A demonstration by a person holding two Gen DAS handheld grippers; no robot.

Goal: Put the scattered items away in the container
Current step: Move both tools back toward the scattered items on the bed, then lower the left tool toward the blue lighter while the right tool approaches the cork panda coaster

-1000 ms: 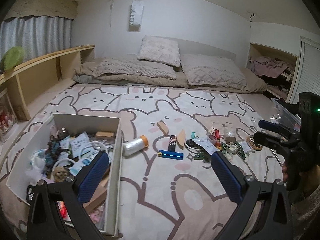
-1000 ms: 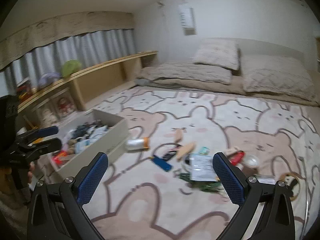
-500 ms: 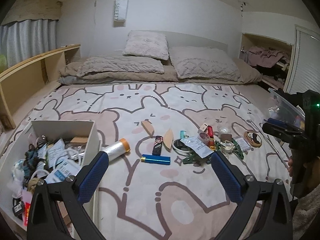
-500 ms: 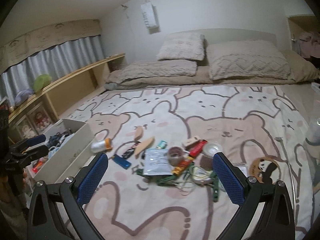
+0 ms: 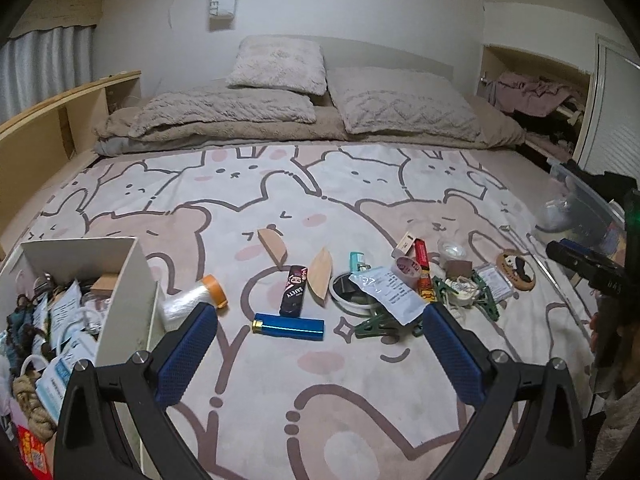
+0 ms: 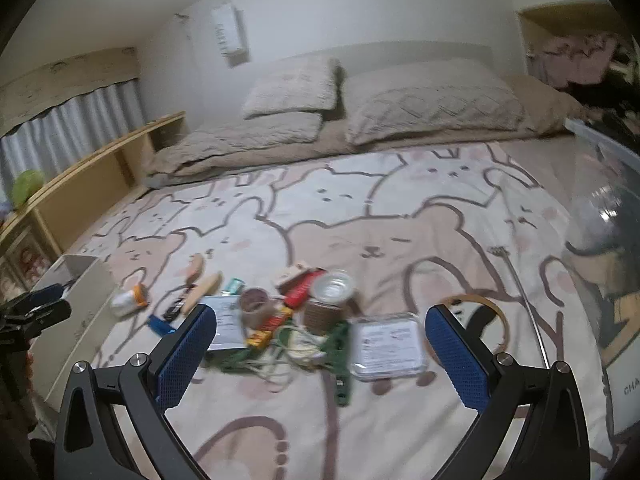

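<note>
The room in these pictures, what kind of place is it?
Most likely a bedroom: pillows lie at the head of a wide bed with an animal-print cover, and clothes fill a wall niche.

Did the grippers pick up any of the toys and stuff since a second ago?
No. Both only swung rightward: the left gripper from over the white box to the blue lighter, the right gripper toward the clutter pile. Both stay open and empty; nothing on the blanket moved.

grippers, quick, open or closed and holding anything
Left gripper: open, holding nothing, over the blue lighter.
Right gripper: open, holding nothing, over the pile of clutter.
</note>
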